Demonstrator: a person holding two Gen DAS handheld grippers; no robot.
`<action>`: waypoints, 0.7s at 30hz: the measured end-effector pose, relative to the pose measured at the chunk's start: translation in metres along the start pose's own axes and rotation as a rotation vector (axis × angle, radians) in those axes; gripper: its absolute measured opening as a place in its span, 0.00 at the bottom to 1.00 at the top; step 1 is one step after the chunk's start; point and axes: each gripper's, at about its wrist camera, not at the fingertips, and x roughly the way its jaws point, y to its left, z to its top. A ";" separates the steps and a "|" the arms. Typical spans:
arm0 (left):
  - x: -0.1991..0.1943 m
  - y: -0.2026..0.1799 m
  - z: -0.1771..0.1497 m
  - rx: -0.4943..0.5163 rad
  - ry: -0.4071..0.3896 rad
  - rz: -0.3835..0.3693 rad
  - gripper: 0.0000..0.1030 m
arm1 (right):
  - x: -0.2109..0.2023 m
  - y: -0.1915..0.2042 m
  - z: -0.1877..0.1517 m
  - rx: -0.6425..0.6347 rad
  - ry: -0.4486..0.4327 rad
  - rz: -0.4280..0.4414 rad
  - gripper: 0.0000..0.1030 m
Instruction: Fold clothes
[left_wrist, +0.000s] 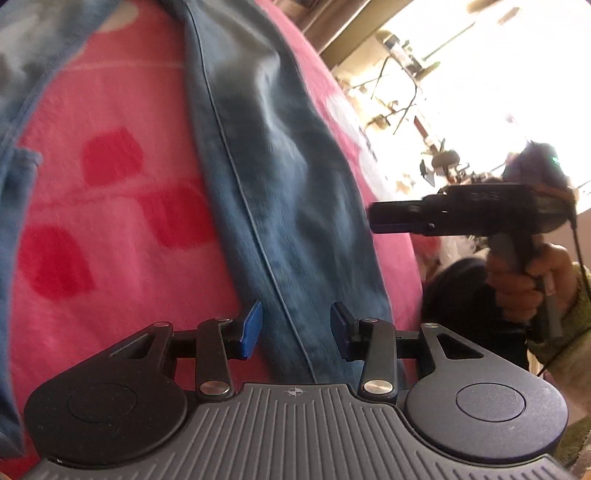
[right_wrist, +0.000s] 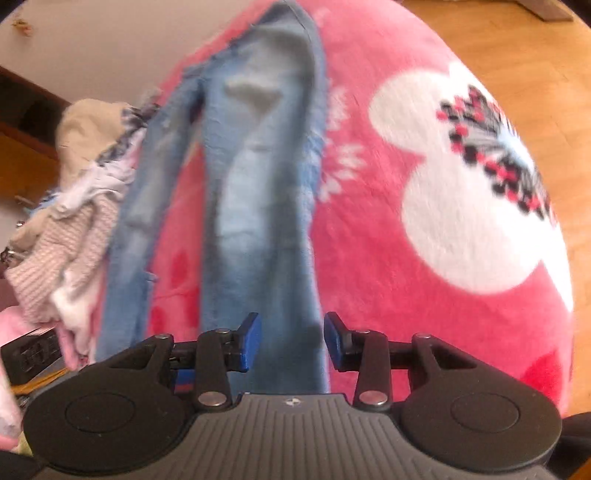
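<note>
The blue jeans (right_wrist: 258, 177) lay stretched out long on a fluffy pink blanket (right_wrist: 388, 258), with the two legs spread a little apart. The denim looked thick and stiff, pale and faded down the middle, with frayed, ripped spots on the thinner leg. The left tongs (left_wrist: 295, 328) stood open just above one leg and held nothing. The right tongs (right_wrist: 291, 341) were open too, empty, and pointed along the wider leg. To fold well, I think each pair of tongs should pinch the cloth near an edge, lift both sides together, and lay one leg flat on the other so no bumps stay. Heavy denim may slip, so a deep bite would help. The blanket was soft, with a big white mouse shape on it. A messy pile of clothes (right_wrist: 77, 206), knitted and cream, sat beside the jeans.
</note>
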 end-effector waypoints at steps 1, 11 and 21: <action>0.002 -0.001 -0.001 -0.002 0.005 0.004 0.37 | 0.007 -0.004 -0.003 0.006 0.011 -0.006 0.34; 0.018 -0.011 -0.004 0.019 0.060 0.012 0.23 | -0.013 -0.001 -0.024 0.005 -0.069 -0.075 0.02; 0.030 -0.018 -0.002 0.031 0.104 0.008 0.23 | -0.009 -0.020 -0.004 0.090 -0.086 -0.069 0.35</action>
